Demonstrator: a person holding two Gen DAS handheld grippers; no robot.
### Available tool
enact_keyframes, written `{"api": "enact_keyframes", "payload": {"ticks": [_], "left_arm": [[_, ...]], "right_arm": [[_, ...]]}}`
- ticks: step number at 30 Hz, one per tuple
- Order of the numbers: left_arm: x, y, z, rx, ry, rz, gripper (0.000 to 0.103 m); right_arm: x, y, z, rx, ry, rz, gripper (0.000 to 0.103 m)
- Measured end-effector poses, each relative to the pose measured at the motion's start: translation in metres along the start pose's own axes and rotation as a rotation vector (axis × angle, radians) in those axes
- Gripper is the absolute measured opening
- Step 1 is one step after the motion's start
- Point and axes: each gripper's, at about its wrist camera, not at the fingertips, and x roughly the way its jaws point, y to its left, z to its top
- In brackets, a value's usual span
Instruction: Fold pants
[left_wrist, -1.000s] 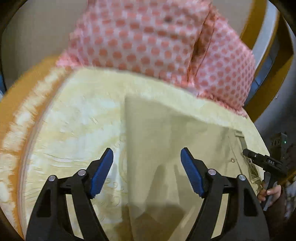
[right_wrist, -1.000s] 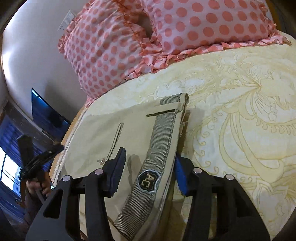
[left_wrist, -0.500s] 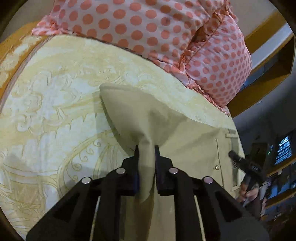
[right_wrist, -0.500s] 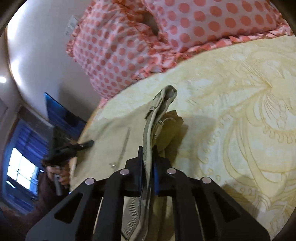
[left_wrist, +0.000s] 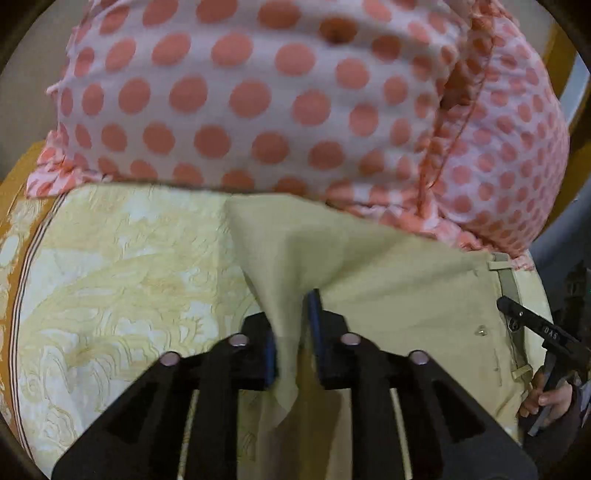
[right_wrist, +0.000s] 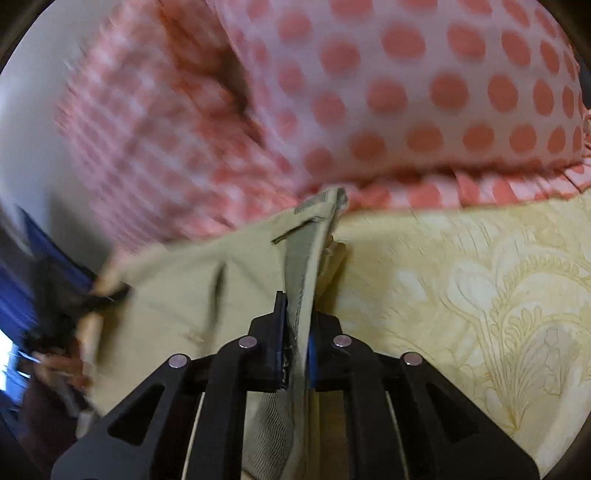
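Note:
Khaki pants (left_wrist: 399, 291) lie on a yellow patterned bedspread (left_wrist: 122, 280). My left gripper (left_wrist: 293, 332) is shut on a raised fold of the pants' plain edge. In the right wrist view my right gripper (right_wrist: 297, 332) is shut on the striped waistband (right_wrist: 304, 258) of the pants (right_wrist: 177, 291), which stands up on edge between the pads. The right gripper also shows at the far right of the left wrist view (left_wrist: 535, 328), at the waistband with a hand on its handle. The pants' far edge reaches the pillows.
Two pink polka-dot pillows (left_wrist: 258, 96) (right_wrist: 424, 92) lie close ahead at the bed's head. An orange border (left_wrist: 11, 206) runs along the bed's left edge. A blue screen or window (right_wrist: 22, 280) is at the left, past the bed.
Both grippers shut on the pants between one second and half a second ago. Since then both have moved with the cloth toward the pillows, which now fill the upper view.

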Motion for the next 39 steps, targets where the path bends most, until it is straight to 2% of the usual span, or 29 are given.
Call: {"api": "enact_keyframes", "payload": {"ticks": [2, 3, 4, 5, 7, 8, 10, 11, 12, 13, 14, 15, 16, 18, 19, 20, 21, 22, 23, 24, 27, 30, 33, 35, 39], "left_arm": [[-0.021, 0.003, -0.007, 0.012, -0.06, 0.039, 0.028], [-0.035, 0.005, -0.011, 0.02, -0.099, 0.046, 0.035], [-0.051, 0.006, -0.015, 0.017, -0.137, 0.029, 0.047], [-0.065, 0.004, -0.02, 0.01, -0.166, -0.012, 0.054], [-0.081, -0.004, -0.03, 0.01, -0.165, -0.15, 0.059], [-0.082, -0.008, -0.033, 0.013, -0.142, -0.2, 0.06], [-0.065, -0.019, -0.04, 0.006, -0.037, -0.277, 0.062], [-0.054, -0.022, -0.042, -0.003, 0.006, -0.274, 0.062], [-0.04, -0.02, -0.043, -0.019, 0.056, -0.245, 0.062], [-0.026, -0.017, -0.044, -0.039, 0.095, -0.214, 0.051], [-0.021, -0.013, -0.044, -0.057, 0.066, -0.204, 0.049], [-0.025, -0.011, -0.042, -0.059, 0.041, -0.159, 0.048], [-0.031, -0.011, -0.042, -0.07, 0.044, -0.124, 0.047], [-0.052, -0.014, -0.051, -0.065, 0.017, -0.099, 0.054], [-0.068, -0.018, -0.059, -0.033, -0.015, -0.08, 0.064], [-0.09, -0.025, -0.074, 0.023, -0.068, -0.026, 0.078], [-0.104, -0.03, -0.088, 0.056, -0.102, 0.02, 0.085], [-0.122, -0.036, -0.108, 0.092, -0.143, 0.08, 0.098], [-0.138, -0.042, -0.132, 0.123, -0.177, 0.138, 0.101], [-0.148, -0.044, -0.151, 0.146, -0.195, 0.164, 0.101], [-0.159, -0.05, -0.205, 0.189, -0.199, 0.216, 0.101], [-0.154, -0.052, -0.238, 0.197, -0.208, 0.277, 0.101], [-0.143, -0.054, -0.249, 0.174, -0.206, 0.288, 0.101], [-0.137, -0.054, -0.254, 0.164, -0.197, 0.296, 0.101], [-0.14, -0.048, -0.26, 0.143, -0.225, 0.269, 0.101]], "right_arm": [[-0.022, 0.003, 0.001, -0.021, -0.047, -0.061, 0.034], [-0.037, 0.005, 0.0, -0.032, -0.086, -0.041, 0.038], [-0.048, 0.008, -0.001, -0.036, -0.109, 0.018, 0.052], [-0.054, 0.01, -0.003, -0.037, -0.114, 0.068, 0.069], [-0.056, 0.02, -0.012, -0.037, -0.073, 0.202, 0.076], [-0.05, 0.022, -0.016, -0.031, -0.036, 0.228, 0.076], [-0.028, 0.02, -0.023, 0.021, 0.064, 0.238, 0.076], [-0.012, 0.011, -0.027, 0.082, 0.122, 0.203, 0.076], [-0.007, 0.004, -0.029, 0.127, 0.127, 0.211, 0.076], [-0.01, -0.003, -0.028, 0.19, 0.099, 0.233, 0.076], [-0.011, -0.008, -0.026, 0.249, 0.115, 0.23, 0.076], [-0.017, -0.01, -0.026, 0.292, 0.123, 0.209, 0.076], [-0.026, -0.008, -0.029, 0.291, 0.123, 0.167, 0.077], [-0.046, 0.01, -0.041, 0.208, 0.101, 0.094, 0.09], [-0.061, 0.025, -0.055, 0.134, 0.073, 0.057, 0.1], [-0.072, 0.038, -0.069, 0.076, 0.052, 0.025, 0.102], [-0.081, 0.046, -0.082, 0.035, 0.038, 0.003, 0.102], [-0.09, 0.057, -0.105, -0.021, 0.018, -0.018, 0.102], [-0.097, 0.068, -0.125, -0.071, 0.003, -0.036, 0.102], [-0.101, 0.076, -0.146, -0.115, -0.013, -0.069, 0.102], [-0.093, 0.101, -0.187, -0.206, -0.04, -0.165, 0.102], [-0.091, 0.109, -0.215, -0.254, -0.09, -0.25, 0.102], [-0.082, 0.116, -0.224, -0.267, -0.103, -0.3, 0.102], [-0.082, 0.115, -0.23, -0.26, -0.098, -0.307, 0.102], [-0.086, 0.114, -0.241, -0.222, -0.146, -0.315, 0.102]]}}
